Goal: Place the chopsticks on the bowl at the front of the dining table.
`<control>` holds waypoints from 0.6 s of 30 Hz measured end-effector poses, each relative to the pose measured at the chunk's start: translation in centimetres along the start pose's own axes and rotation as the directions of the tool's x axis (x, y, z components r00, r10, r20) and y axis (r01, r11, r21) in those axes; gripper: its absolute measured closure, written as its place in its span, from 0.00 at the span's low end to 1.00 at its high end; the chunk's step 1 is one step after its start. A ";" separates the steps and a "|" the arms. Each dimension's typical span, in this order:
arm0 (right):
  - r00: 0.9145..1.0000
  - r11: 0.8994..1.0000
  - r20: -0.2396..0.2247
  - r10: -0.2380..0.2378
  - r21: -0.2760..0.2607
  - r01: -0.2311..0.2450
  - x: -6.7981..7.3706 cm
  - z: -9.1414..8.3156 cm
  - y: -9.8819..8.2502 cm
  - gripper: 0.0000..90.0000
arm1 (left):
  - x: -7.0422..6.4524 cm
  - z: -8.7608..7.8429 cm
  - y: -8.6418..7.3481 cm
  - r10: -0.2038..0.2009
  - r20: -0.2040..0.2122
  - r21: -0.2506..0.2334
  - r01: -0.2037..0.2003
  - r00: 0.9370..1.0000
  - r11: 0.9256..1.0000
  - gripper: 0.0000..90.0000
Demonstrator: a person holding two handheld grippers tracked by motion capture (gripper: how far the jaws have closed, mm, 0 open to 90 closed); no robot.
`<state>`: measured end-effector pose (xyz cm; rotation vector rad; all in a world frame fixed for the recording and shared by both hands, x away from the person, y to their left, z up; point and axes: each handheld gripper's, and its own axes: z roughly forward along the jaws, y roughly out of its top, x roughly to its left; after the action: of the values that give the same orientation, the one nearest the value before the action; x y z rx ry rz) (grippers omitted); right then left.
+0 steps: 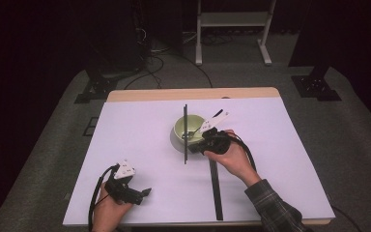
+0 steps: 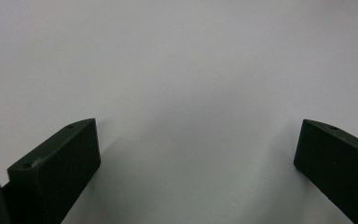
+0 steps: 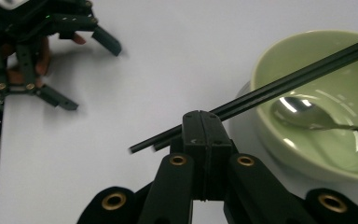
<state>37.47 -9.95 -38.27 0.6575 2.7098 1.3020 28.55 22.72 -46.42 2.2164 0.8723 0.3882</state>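
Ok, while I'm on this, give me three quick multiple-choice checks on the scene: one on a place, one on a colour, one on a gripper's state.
1. Where does the spoon lie?
A. on the bare table
B. in the bowl
C. in the left gripper

2. What colour is the bowl?
A. pale green
B. red
C. blue

3. How does the right gripper stand?
A. wide open over the bowl
B. shut on the spoon
C. shut on the black sticks

Answers:
1. B, as the right gripper view shows the shiny spoon resting inside the bowl.
2. A, as the bowl's wall reads pale green in the right gripper view and the high view.
3. C, as the jaws meet with the thin black sticks pinched at their tips, slanting across the bowl's rim.
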 end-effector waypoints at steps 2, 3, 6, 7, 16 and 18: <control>1.000 1.000 -0.010 -0.007 0.006 0.007 0.7 0.0 -0.5 1.00 | 0.0 0.0 0.0 -0.002 0.001 -0.001 0.002 1.000 1.000 0.00; 1.000 1.000 -0.016 -0.011 0.007 0.011 1.0 -0.1 -0.8 1.00 | 0.0 0.0 0.0 -0.002 0.000 -0.001 0.002 1.000 1.000 0.00; 0.999 1.000 -0.035 -0.025 0.011 0.026 1.8 0.0 -1.5 1.00 | 0.0 0.0 0.0 -0.003 0.000 -0.001 0.003 1.000 1.000 0.00; 0.999 1.000 -0.039 -0.026 0.012 0.026 2.0 0.0 -1.6 1.00 | 0.0 0.0 0.0 -0.002 0.000 -0.001 0.002 1.000 1.000 0.00; 0.996 0.998 -0.076 -0.049 0.039 0.052 3.9 0.9 -2.0 1.00 | 0.0 0.0 0.0 -0.003 0.000 -0.001 0.003 1.000 1.000 0.00; 0.995 0.997 -0.079 -0.061 0.039 0.064 4.0 1.3 -2.0 1.00 | 0.0 0.0 0.0 -0.003 0.001 -0.001 0.003 1.000 1.000 0.00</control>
<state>33.46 -8.53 -40.12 0.5321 2.8012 1.2873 28.54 22.71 -46.42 2.2138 0.8749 0.3865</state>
